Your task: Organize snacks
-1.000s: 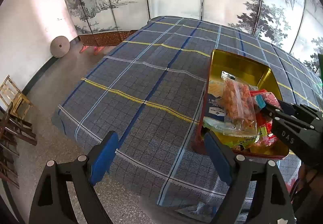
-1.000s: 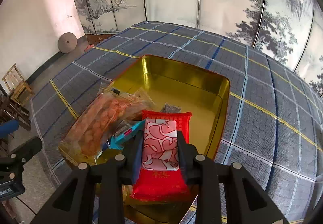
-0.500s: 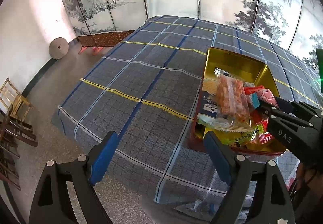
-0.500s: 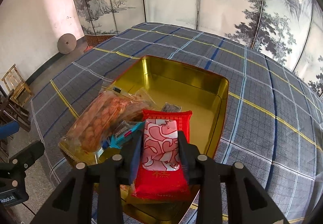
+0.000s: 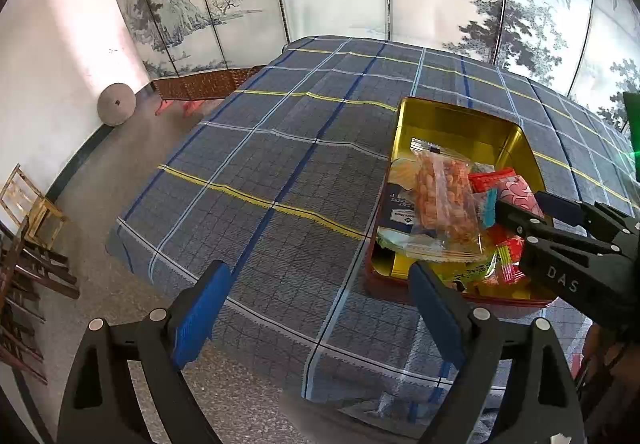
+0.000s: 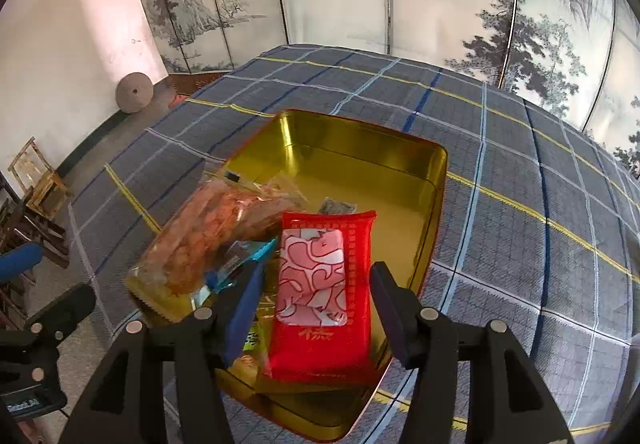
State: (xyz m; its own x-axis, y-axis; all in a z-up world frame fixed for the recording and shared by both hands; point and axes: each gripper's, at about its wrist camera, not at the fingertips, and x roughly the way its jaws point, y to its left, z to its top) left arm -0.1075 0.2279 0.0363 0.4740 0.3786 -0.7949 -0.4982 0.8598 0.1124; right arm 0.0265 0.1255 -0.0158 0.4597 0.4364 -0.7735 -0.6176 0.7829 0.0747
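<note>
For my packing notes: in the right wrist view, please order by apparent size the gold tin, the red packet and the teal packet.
1. gold tin
2. red packet, though nearness to the camera enlarges it
3. teal packet, mostly hidden, so unsure

Red snack pkt (image 6: 320, 324) w/ pink swirl panel lies flat atop snacks in gold tin (image 6: 360, 147); clear bag of orange snacks (image 6: 208, 236) at its left, far end bare.
</note>
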